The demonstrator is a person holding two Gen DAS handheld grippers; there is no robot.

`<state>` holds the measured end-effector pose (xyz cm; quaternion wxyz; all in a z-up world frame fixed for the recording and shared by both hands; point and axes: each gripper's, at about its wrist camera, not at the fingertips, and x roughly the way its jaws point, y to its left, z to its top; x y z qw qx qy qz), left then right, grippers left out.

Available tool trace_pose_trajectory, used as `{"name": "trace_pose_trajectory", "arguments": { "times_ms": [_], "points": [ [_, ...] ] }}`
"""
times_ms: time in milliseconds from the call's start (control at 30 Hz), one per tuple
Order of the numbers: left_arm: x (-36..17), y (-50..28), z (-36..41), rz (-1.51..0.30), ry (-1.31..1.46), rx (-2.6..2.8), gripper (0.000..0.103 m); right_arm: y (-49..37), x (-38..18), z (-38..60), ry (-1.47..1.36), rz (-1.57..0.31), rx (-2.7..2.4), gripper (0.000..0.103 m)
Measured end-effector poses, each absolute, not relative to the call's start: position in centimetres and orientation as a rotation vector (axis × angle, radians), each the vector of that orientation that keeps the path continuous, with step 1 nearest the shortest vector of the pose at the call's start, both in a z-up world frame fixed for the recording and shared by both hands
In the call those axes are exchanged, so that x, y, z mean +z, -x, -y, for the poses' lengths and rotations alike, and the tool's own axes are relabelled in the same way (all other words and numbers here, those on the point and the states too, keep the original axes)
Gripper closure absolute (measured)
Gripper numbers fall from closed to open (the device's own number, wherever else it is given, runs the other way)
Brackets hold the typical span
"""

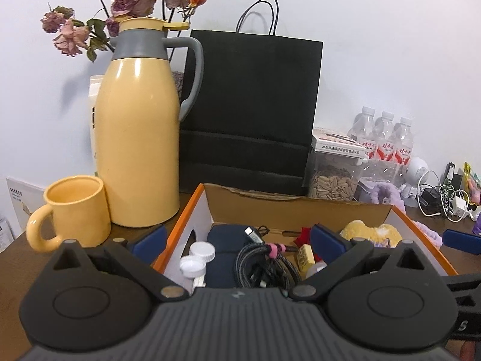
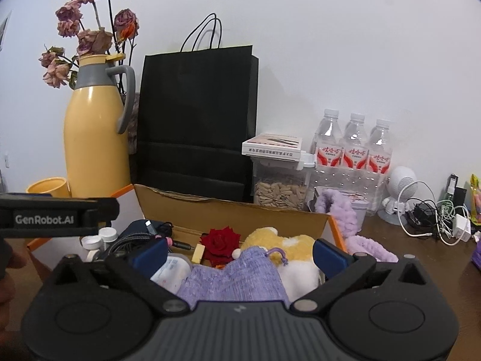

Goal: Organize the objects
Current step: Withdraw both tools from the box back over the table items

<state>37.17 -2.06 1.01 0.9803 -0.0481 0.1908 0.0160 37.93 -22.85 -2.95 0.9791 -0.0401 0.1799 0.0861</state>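
Hovering wide and empty over the crammed box [image 1: 192, 210] on the tabletop [image 1: 12, 258], left tongs [image 1: 237, 242] risk snagging the coiled cable [image 1: 264, 267]; right tongs [image 2: 240, 254], equally wide, may drag the purple pouch [image 2: 237, 276] out.

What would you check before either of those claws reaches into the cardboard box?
1. Left gripper open, holding nothing: ok.
2. Right gripper open, holding nothing: ok.
3. Box open on top, contents reachable: ok.
4. Cable bundle lies free, apart from the bottle caps: ok.
5. Purple pouch sits directly under the right gripper: ok.
6. Room left in the box for more things: cannot tell.
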Motion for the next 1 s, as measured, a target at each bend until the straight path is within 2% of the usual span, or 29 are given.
{"name": "trace_pose_trajectory", "arguments": {
  "times_ms": [567,1000],
  "points": [
    [0.2,-31.1,1.3,-0.443,0.100,0.028,0.000,-31.3,-2.8,25.5,0.076,-0.368,0.110,0.000],
    [-2.5,-29.6,1.1,-0.538,0.036,0.023,0.000,-29.9,-7.1,27.1,0.153,-0.545,0.107,0.000]
  ]
}}
